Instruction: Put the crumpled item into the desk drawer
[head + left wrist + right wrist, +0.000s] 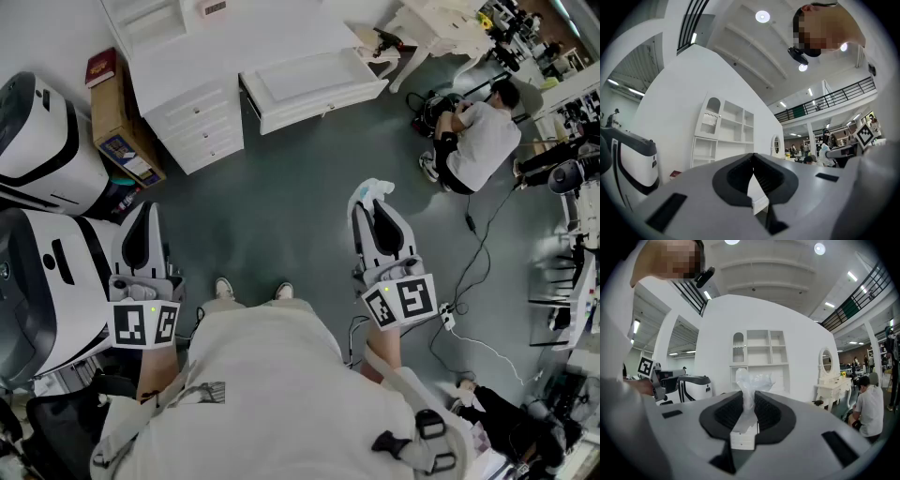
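Right gripper (pixel 375 214) pads are clamped on the crumpled item (pixel 373 190), a whitish plastic wad sticking out past the fingertips (pinched low down, so the grip looks thin). Left gripper (pixel 141 214) jaws are together, empty. The open desk drawer (pixel 314 86) lies well ahead of the right fingertips, slightly to their left, with bare floor (pixel 281 206) between. Judgement: hold the squeeze, carry level, cross the drawer's front edge from above, release only once inside its walls. Room ahead is good. Seated person (pixel 483 141) and cables (pixel 478 239) are right of the fingers; white machine (pixel 47 281) is beside the left ones.
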{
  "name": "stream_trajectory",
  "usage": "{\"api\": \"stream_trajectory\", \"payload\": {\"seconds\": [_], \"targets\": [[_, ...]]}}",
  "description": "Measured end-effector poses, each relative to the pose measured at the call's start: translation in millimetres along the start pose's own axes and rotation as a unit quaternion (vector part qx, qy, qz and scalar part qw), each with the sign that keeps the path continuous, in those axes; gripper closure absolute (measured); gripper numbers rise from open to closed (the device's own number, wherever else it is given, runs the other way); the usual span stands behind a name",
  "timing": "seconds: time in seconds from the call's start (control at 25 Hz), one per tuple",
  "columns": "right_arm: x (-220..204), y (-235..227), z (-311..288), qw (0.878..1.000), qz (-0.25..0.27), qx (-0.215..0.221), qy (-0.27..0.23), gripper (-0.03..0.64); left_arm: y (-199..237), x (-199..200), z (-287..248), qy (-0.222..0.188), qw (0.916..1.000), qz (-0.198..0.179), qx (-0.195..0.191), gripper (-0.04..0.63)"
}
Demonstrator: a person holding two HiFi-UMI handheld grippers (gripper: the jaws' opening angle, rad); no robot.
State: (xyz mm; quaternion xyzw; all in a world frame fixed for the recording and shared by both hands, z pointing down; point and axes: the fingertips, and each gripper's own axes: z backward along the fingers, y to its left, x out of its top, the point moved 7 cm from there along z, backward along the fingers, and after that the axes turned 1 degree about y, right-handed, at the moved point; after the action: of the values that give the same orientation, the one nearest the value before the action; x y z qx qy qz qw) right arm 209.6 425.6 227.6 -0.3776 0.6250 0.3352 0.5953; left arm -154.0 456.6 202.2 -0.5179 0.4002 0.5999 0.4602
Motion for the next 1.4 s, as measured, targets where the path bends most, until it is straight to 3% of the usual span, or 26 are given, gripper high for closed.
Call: {"api": "stream_trajectory", "payload": {"seconds": [0.32, 0.52, 0.76, 1.04, 1.2, 1.4], "targets": [[10.9, 69.4, -31.9, 1.000, 0.000, -0.008, -0.004, 0.534, 64.6, -6.0, 29.6, 0.015, 0.9997, 0.014, -0.011, 0.580], [16.1, 81.4, -35.9, 1.000, 0.017, -0.012, -0.008, 0.532, 75.8, -8.1, 30.4, 0.009, 0.9995, 0.024, -0.020, 0.580], [11.9, 57.2, -11.2, 0.999, -0.023, -0.004, -0.036, 0.531, 44.0, -10.4, 27.0, 0.013, 0.9993, 0.021, -0.028, 0.580], [1.1, -1.5, 27.3, 0.999, -0.027, 0.023, -0.033, 0.531, -32.5, -16.4, 21.6, 0.022, 0.9994, 0.014, -0.024, 0.580], [-13.2, -22.4, 37.2, 0.998, -0.039, 0.037, -0.021, 0.531, -66.6, -32.3, 20.4, 0.049, 0.9981, 0.023, -0.029, 0.580], [-21.0, -34.2, 12.3, 0.998, -0.048, 0.047, -0.011, 0.531, -60.2, -39.1, -4.8, 0.059, 0.9975, 0.019, -0.034, 0.580]]}}
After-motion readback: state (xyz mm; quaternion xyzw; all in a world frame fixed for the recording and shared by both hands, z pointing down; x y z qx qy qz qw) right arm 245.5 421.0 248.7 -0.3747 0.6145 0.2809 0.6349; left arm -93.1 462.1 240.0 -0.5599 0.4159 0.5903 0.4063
